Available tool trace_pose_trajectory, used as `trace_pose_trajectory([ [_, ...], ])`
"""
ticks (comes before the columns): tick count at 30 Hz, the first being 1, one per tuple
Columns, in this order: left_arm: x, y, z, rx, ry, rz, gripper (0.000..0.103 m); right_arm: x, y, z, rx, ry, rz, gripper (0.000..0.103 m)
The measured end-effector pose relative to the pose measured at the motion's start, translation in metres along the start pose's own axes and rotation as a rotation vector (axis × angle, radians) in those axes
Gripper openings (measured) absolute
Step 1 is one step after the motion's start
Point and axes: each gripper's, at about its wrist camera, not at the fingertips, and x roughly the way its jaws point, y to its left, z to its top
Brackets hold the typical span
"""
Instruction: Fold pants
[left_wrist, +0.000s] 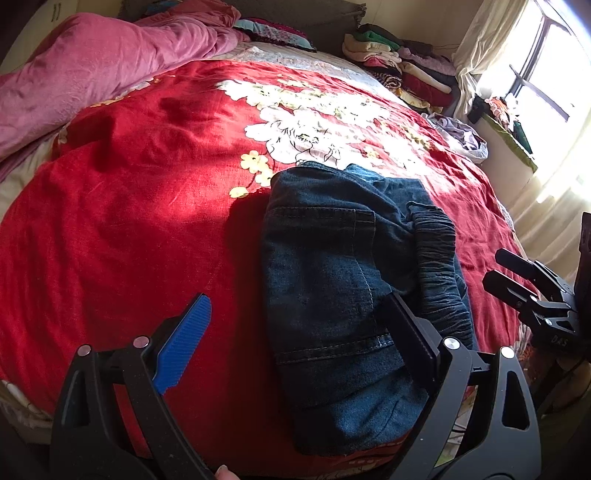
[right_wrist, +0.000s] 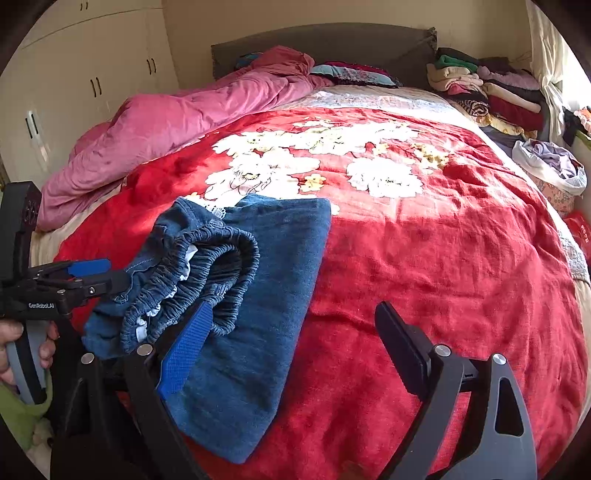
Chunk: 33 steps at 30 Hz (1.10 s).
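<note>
Dark blue jeans (left_wrist: 325, 240) lie folded in a bundle on the red flowered bedspread (left_wrist: 129, 221), close to the bed's near edge. Their elastic waistband (right_wrist: 207, 258) is bunched on top. My left gripper (left_wrist: 297, 299) is open wide: the blue pad hangs over the bedspread left of the jeans and the black finger over the denim. My right gripper (right_wrist: 295, 306) is open too, its blue pad over the waistband end of the jeans (right_wrist: 280, 258), its black finger above bare bedspread. Each gripper shows in the other's view, the right gripper (left_wrist: 493, 267) and the left gripper (right_wrist: 118, 273), hand-held.
A crumpled pink quilt (right_wrist: 166, 125) fills the bed's far left. Stacked folded clothes (right_wrist: 491, 92) sit at the far right by the headboard, with a white bag of laundry (right_wrist: 554, 162) beside the bed. A wardrobe (right_wrist: 74, 85) stands left and a sunlit window (left_wrist: 546, 55) right.
</note>
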Motion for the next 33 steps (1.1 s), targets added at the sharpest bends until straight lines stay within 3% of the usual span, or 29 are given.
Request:
trace_pose_trajectory([
  [7,0.014,0.002,0.002,-0.035,0.025,-0.045,0.087,0.02,-0.005,0.007,0.072,0.048,0.083,0.089],
  [10,0.02,0.0,0.001,-0.029,0.036,-0.051,0.087,0.033,-0.008,0.006,0.116,0.09,0.131,0.083],
  [14,0.027,-0.004,0.001,-0.014,0.048,-0.067,0.079,0.05,-0.008,0.003,0.158,0.136,0.2,0.072],
  [22,0.038,-0.008,0.006,-0.016,0.059,-0.088,0.064,0.069,-0.004,0.008,0.129,0.131,0.233,0.071],
  [29,0.034,-0.018,0.005,-0.003,0.036,-0.087,0.045,0.065,0.006,0.007,0.071,0.089,0.282,0.033],
  [33,0.022,-0.027,0.005,0.02,0.014,-0.07,0.041,0.052,0.016,0.008,0.015,0.046,0.253,0.029],
])
